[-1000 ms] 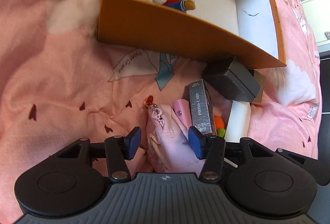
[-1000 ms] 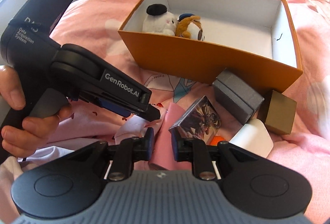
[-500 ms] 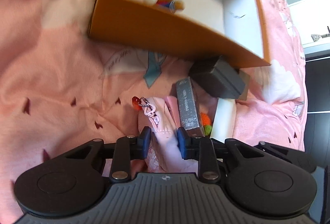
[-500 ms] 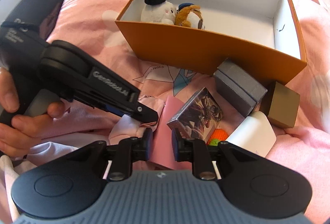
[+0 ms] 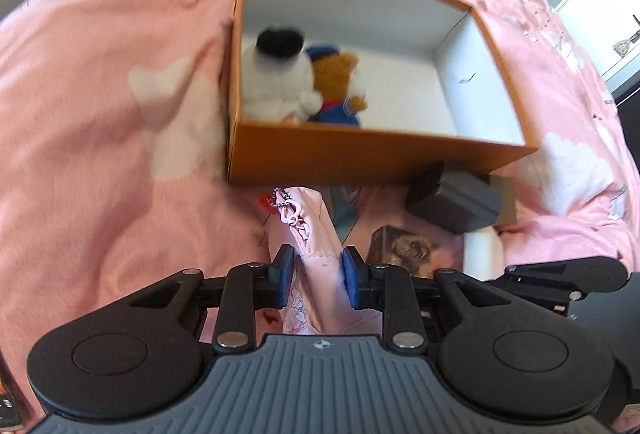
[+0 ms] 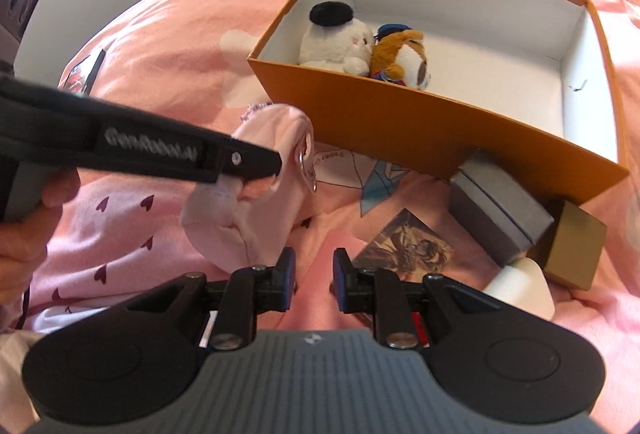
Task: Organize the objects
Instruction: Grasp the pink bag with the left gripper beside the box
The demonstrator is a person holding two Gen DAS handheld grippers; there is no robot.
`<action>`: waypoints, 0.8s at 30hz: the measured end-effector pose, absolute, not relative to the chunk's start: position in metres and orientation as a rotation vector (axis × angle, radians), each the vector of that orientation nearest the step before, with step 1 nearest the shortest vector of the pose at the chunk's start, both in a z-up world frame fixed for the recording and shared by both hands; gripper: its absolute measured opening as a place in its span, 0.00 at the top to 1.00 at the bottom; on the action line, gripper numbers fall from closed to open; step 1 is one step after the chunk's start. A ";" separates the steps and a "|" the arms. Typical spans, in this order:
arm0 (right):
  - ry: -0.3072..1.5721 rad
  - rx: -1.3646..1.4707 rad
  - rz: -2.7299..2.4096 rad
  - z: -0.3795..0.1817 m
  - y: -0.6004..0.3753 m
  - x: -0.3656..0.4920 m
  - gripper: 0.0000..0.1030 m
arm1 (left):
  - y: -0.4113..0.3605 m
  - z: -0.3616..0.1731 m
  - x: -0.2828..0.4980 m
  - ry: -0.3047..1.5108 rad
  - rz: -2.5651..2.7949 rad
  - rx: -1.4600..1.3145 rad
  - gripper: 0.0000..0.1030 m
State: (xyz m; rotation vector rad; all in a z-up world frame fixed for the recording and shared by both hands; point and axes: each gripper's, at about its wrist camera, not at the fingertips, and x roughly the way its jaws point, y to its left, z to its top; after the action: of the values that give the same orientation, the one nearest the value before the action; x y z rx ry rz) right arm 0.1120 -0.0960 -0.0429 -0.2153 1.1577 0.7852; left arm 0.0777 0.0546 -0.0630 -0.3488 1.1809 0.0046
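My left gripper (image 5: pixel 316 270) is shut on a pale pink pouch (image 5: pixel 308 222) with a bead chain and red charm, held clear of the pink bedspread. In the right wrist view the pouch (image 6: pixel 256 210) hangs from the left gripper (image 6: pixel 272 164), just in front of the orange box (image 6: pixel 400 122). A white plush (image 6: pixel 332 42) and a brown plush (image 6: pixel 400 58) lie in the box's left corner. My right gripper (image 6: pixel 312 274) stands open by a narrow gap above a flat pink card (image 6: pixel 332 250), gripping nothing.
Before the box lie a grey case (image 6: pixel 496 218), a gold cube (image 6: pixel 572 254), a picture card box (image 6: pixel 408 246) and a white object (image 6: pixel 520 286). A person's hand (image 6: pixel 24 242) holds the left gripper. Most of the box floor (image 5: pixel 400 90) is bare.
My left gripper's jaws closed on the pink pouch and lifted it off the bedspread, tilting so the box interior shows. The right gripper shifted a little, its gap unchanged.
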 end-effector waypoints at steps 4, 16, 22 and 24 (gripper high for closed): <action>1.194 -0.211 0.803 -0.052 -0.089 0.115 0.79 | 0.061 -0.075 0.077 1.222 0.025 -0.371 0.70; 1.226 -0.316 0.705 -0.079 -0.077 0.115 0.63 | 0.064 -0.084 0.078 1.247 0.035 -0.385 0.55; 1.217 -0.342 0.608 -0.080 -0.095 0.122 0.62 | 0.068 -0.086 0.077 1.250 0.029 -0.415 0.54; 1.224 -0.335 0.573 -0.080 -0.103 0.126 0.64 | 0.068 -0.086 0.077 1.250 0.025 -0.419 0.54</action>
State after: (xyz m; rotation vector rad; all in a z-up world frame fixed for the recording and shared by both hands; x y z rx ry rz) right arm 0.1262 -0.1032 -0.0801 -0.3351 1.2238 0.5730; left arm 0.0775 0.0684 -0.0861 -0.4189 1.2499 0.0253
